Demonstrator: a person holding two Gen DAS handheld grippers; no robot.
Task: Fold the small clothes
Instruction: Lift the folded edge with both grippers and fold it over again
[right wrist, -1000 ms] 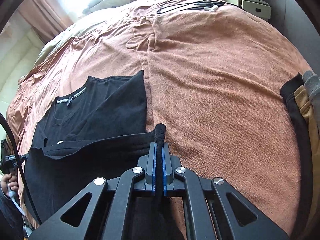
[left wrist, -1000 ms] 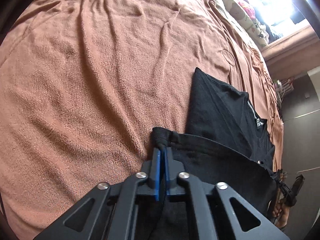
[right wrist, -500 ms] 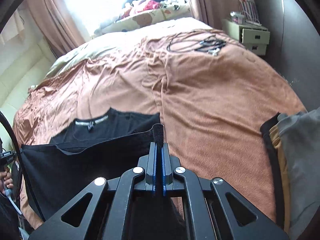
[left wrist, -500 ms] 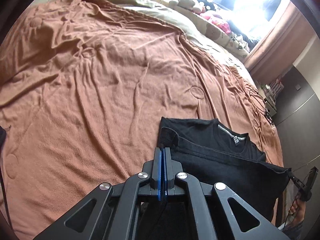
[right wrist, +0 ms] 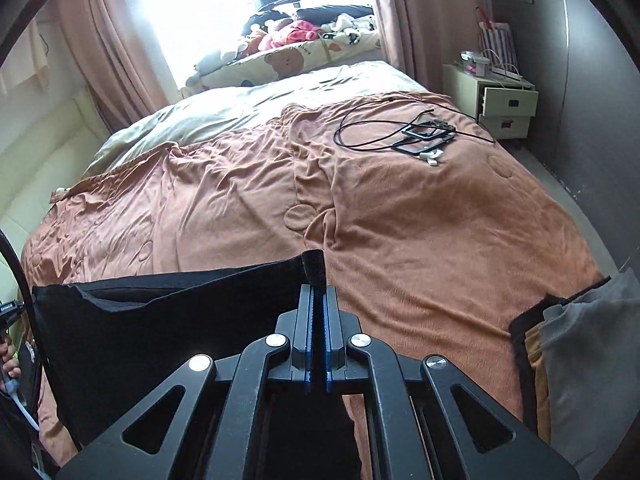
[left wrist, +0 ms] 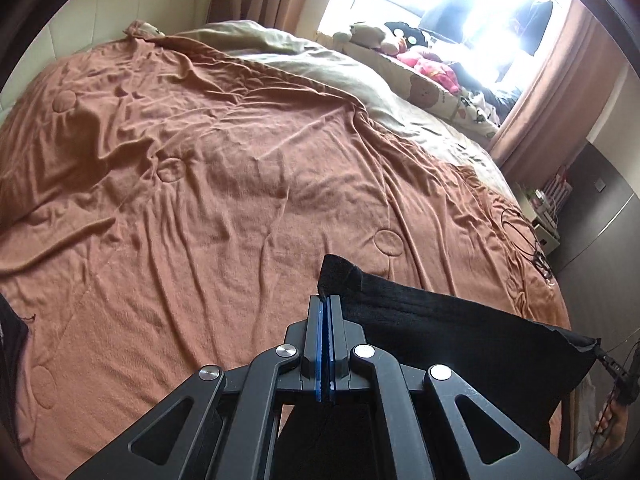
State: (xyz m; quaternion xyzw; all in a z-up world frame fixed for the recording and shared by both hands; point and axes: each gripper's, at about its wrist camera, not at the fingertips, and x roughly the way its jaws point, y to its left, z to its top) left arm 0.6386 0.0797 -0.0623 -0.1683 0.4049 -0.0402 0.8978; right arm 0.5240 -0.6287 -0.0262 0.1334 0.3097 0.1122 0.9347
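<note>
Covering the bed, a brown blanket lies bare ahead; the black shirt hangs stretched above its near edge, each top corner pinched tight in the left hand-held gripper and right hand-held gripper. Folding looks unfinished: it isn't laid down.

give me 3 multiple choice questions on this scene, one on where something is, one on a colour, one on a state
1. Where do the cables lie?
A. on the brown blanket, far right
B. on the nightstand
C. on the floor

2. What colour is the garment being held?
A. grey
B. black
C. orange

3. How is the left gripper?
A. wide open
B. shut on nothing
C. shut on the garment's corner

Answers: 1 A, they sprawl on the blanket near the nightstand. 2 B, the cloth is black in both views. 3 C, fabric pokes out above its closed fingers, as with the right gripper.
</note>
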